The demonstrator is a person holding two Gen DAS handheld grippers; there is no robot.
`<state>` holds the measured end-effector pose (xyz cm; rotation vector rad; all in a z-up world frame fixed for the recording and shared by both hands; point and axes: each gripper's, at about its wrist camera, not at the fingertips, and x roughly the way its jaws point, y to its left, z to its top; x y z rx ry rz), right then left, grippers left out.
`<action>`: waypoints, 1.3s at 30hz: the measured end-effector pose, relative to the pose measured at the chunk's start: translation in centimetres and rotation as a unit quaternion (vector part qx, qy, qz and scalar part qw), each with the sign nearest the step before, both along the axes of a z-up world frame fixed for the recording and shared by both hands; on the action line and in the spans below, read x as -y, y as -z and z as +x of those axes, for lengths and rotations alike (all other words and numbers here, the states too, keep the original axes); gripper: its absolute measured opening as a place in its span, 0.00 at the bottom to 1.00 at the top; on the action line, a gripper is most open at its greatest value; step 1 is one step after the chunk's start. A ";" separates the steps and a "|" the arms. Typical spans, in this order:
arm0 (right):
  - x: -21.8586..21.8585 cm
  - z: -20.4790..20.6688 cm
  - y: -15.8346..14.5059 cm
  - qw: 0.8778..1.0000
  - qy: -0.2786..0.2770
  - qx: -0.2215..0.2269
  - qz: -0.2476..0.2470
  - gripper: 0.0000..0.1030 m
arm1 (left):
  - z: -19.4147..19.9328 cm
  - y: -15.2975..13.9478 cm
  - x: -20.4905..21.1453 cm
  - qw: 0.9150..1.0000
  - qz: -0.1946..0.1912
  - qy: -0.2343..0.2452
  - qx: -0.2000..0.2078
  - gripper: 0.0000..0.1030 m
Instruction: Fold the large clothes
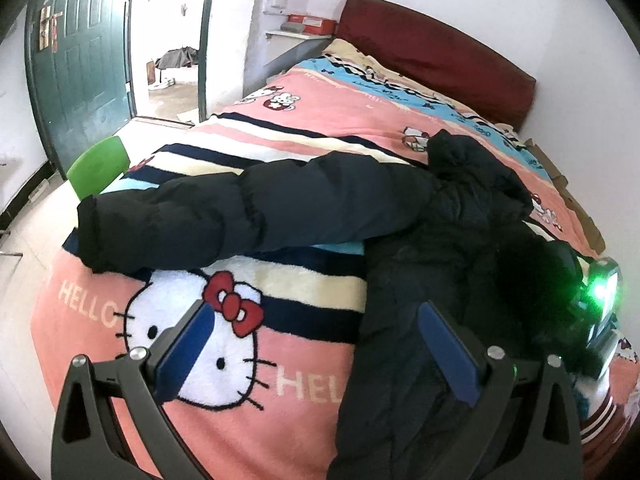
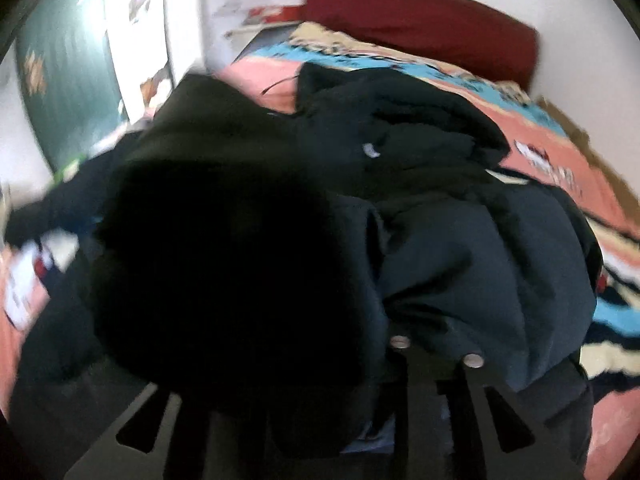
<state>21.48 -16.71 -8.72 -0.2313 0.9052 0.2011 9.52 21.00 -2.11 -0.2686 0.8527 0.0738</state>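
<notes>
Left wrist view, sharp: green chair (image 1: 98, 166) at the far left by the dark green door (image 1: 80, 60), then the bed (image 1: 320, 120) under a pink cartoon-cat blanket (image 1: 280, 400). Black puffer jacket (image 1: 420, 220) lies on the blanket, one sleeve (image 1: 200, 220) stretched out leftward, body bunched to the right. Left tool (image 1: 316, 344) hangs above the blanket and the jacket's edge, jaws spread wide, nothing between the blue pads (image 1: 188, 356). Right tool (image 1: 600, 312) shows only partly at the right edge, green light glowing, fingers hidden. Right wrist view, blurred: jacket (image 2: 460, 260) fills the frame, a dark fold right against the lens; the fabric covers the right tool's fingers, so can't tell its opening or any hold. Red headboard (image 2: 420, 20) behind.
</notes>
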 end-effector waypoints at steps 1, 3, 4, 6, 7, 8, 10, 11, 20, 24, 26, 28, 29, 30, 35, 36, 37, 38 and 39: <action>-1.7 0.3 0.0 1.000 -0.010 -0.001 -0.015 0.39 | 0.0 0.0 -0.1 1.000 -0.002 -0.002 -0.001 1.00; -1.3 -0.1 0.1 0.999 -0.026 0.000 -0.035 0.46 | -0.2 0.0 -0.2 1.000 -0.006 -0.005 -0.002 1.00; -1.0 -0.5 -0.4 0.999 -0.030 0.000 -0.035 0.47 | -0.2 -0.1 -0.1 1.000 -0.006 -0.004 -0.001 1.00; -0.9 -1.7 -1.0 0.999 -0.037 -0.004 -0.021 0.53 | -0.4 -0.4 0.4 1.000 -0.001 -0.003 0.005 1.00; -0.8 -2.1 -1.0 0.999 -0.042 -0.006 -0.011 0.53 | -0.4 -0.6 0.7 1.000 0.004 -0.002 0.008 1.00; -0.9 -2.5 -1.1 0.999 -0.048 -0.008 -0.003 0.53 | -0.3 -0.9 1.2 1.000 0.010 -0.001 0.011 1.00; -0.4 -4.1 -0.6 0.998 -0.063 -0.013 0.016 0.54 | 0.0 -1.3 2.2 1.000 0.016 0.005 0.016 1.00; -0.1 -4.5 -0.4 0.997 -0.068 -0.016 0.027 0.54 | 0.3 -1.4 2.9 1.000 0.013 0.012 0.018 1.00; 6.7 -8.9 -4.6 0.984 -0.127 -0.001 0.122 0.72 | 4.7 -1.5 11.6 0.997 0.011 0.081 0.005 1.00; 9.7 -9.2 -6.9 0.983 -0.113 0.037 0.141 0.73 | 6.6 -1.7 15.8 0.994 0.012 0.105 0.011 1.00; 11.6 -8.3 -7.3 0.986 -0.090 0.053 0.133 0.73 | 7.8 -1.6 18.0 0.993 0.015 0.118 0.011 1.00; 13.8 -6.2 -7.2 0.989 -0.055 0.058 0.126 0.73 | 9.2 -1.5 20.1 0.991 0.014 0.130 0.007 1.00; 15.3 -4.6 -7.0 0.991 -0.030 0.062 0.119 0.73 | 10.3 -1.3 21.6 0.990 0.012 0.139 0.006 1.00; 16.2 -3.5 -6.9 0.991 -0.013 0.063 0.115 0.73 | 10.8 -1.2 22.5 0.989 0.013 0.144 0.005 1.00; 20.5 3.4 -5.3 0.988 0.068 0.060 0.122 0.73 | 14.8 0.9 28.6 0.983 0.025 0.180 -0.018 1.00; 20.9 4.5 -4.8 0.987 0.075 0.054 0.128 0.73 | 15.5 1.7 29.5 0.982 0.032 0.184 -0.026 1.00; 21.4 5.6 -3.9 0.986 0.084 0.047 0.135 0.72 | 16.0 2.6 30.2 0.981 0.037 0.186 -0.034 1.00; 21.7 6.6 -2.8 0.985 0.093 0.036 0.140 0.72 | 16.5 3.7 30.7 0.980 0.043 0.187 -0.046 1.00; 21.8 7.3 -1.8 0.984 0.095 0.024 0.145 0.72 | 16.9 5.0 31.1 0.979 0.047 0.187 -0.061 1.00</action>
